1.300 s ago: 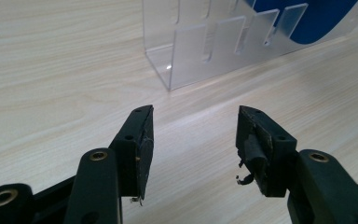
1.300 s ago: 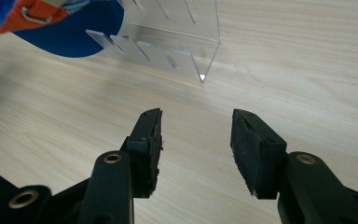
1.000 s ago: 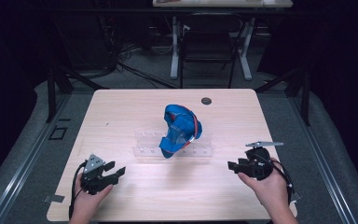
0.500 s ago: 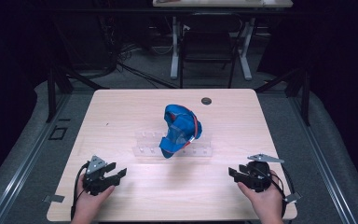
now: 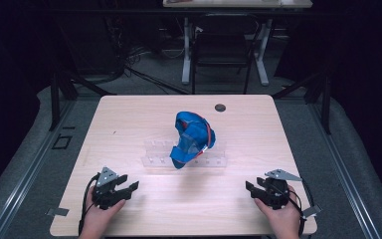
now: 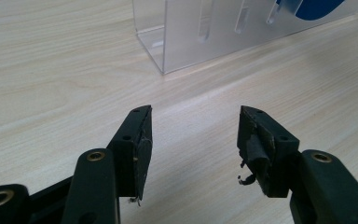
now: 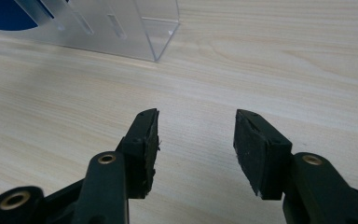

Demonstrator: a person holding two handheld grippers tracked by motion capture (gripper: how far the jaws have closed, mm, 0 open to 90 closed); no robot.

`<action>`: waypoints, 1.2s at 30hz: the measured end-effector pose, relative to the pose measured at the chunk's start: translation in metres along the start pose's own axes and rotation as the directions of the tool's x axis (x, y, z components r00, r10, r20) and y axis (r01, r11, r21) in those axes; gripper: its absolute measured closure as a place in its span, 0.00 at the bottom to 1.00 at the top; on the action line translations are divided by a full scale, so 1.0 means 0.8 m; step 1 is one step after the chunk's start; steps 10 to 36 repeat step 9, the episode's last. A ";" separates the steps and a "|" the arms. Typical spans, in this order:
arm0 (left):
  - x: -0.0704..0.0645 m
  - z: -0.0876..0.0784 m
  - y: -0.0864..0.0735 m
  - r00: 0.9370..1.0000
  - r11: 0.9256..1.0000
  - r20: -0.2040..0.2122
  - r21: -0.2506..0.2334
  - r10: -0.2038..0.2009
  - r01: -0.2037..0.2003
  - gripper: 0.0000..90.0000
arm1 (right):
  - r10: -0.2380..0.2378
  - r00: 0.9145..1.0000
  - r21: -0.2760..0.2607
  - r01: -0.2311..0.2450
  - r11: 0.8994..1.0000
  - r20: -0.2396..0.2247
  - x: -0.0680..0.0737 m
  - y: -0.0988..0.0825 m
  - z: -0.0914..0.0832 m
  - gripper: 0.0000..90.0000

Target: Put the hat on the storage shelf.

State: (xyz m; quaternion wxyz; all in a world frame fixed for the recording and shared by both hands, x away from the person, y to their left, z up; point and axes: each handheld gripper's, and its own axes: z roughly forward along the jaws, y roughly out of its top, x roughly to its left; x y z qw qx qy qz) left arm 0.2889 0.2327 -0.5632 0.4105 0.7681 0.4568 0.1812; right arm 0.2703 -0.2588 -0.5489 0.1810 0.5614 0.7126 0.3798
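Note:
A blue cap (image 5: 191,139) with a red trim hangs on a clear acrylic rack (image 5: 155,154) in the middle of the wooden table (image 5: 129,114). My left gripper (image 5: 128,187) rests near the front left of the table, open with nothing between its jaws. My right gripper (image 5: 249,188) sits near the front right, open and empty too. In the left gripper view the left gripper (image 6: 195,116) faces the rack's end (image 6: 186,32) with a blue patch of cap (image 6: 319,7) behind it. In the right gripper view the right gripper (image 7: 196,116) faces the rack's other end (image 7: 121,28).
A small dark round disc (image 5: 220,107) lies near the table's far edge. Beyond the table stand a white-legged desk (image 5: 229,45) and cables on the grey floor. Bare wood lies between each gripper and the rack.
Both hands have drawn back toward the table's front edge. The right gripper moved farthest, from beside the rack's right end down to the front right. The cap and rack stayed put.

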 end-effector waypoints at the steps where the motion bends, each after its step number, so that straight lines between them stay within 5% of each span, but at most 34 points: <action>1: -0.001 0.000 0.000 1.000 1.000 0.002 -0.001 0.004 -0.004 0.51 | 0.009 1.000 0.003 -0.009 1.000 -0.007 -0.001 -0.001 0.000 0.55; 9: -0.023 0.012 0.012 0.997 0.998 0.047 -0.009 0.069 -0.068 0.51 | 0.008 1.000 0.016 -0.008 1.000 -0.015 -0.006 -0.002 0.004 0.56; 36: -0.023 0.012 0.012 0.997 0.998 0.047 -0.009 0.069 -0.068 0.51 | 0.008 1.000 0.016 -0.008 1.000 -0.015 -0.006 -0.002 0.004 0.56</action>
